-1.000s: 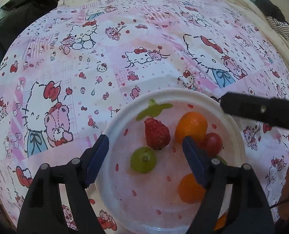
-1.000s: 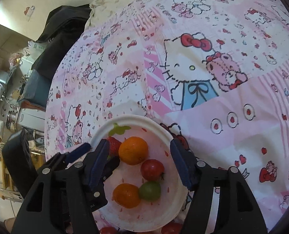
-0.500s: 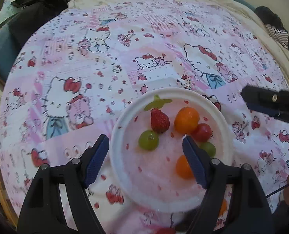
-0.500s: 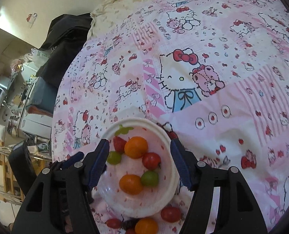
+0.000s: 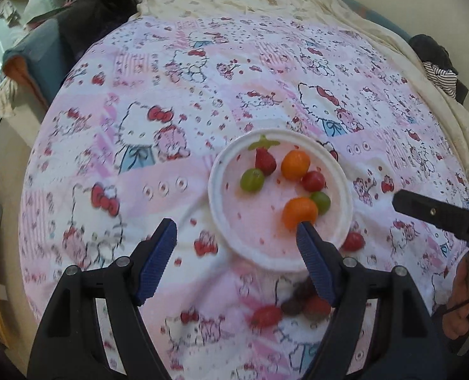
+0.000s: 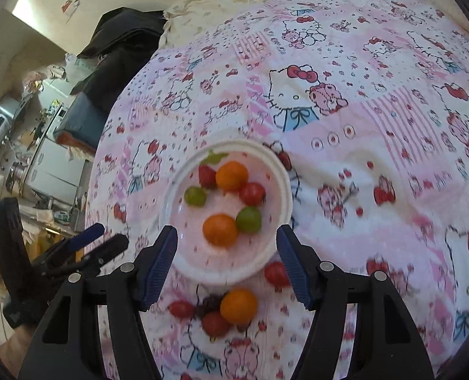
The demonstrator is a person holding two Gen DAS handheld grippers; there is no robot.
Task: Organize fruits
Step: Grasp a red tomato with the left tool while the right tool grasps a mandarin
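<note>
Both tongs wide, empty: left tongs [image 5: 236,240], right tongs [image 6: 226,253]; loose orange [image 6: 238,306] lower centre on bed [image 6: 377,145], light, firm, rolls; grip across middle

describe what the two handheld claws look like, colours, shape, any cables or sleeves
Both claws are alike: black plastic Y-shaped frames with round silver screw heads, each ending in two long blue ribbed fingers. The left claw also shows side-on in the right wrist view, above a black glove or cuff at the person's wrist. By the right claw, a thin dark cable crosses the person's bare hand.
</note>
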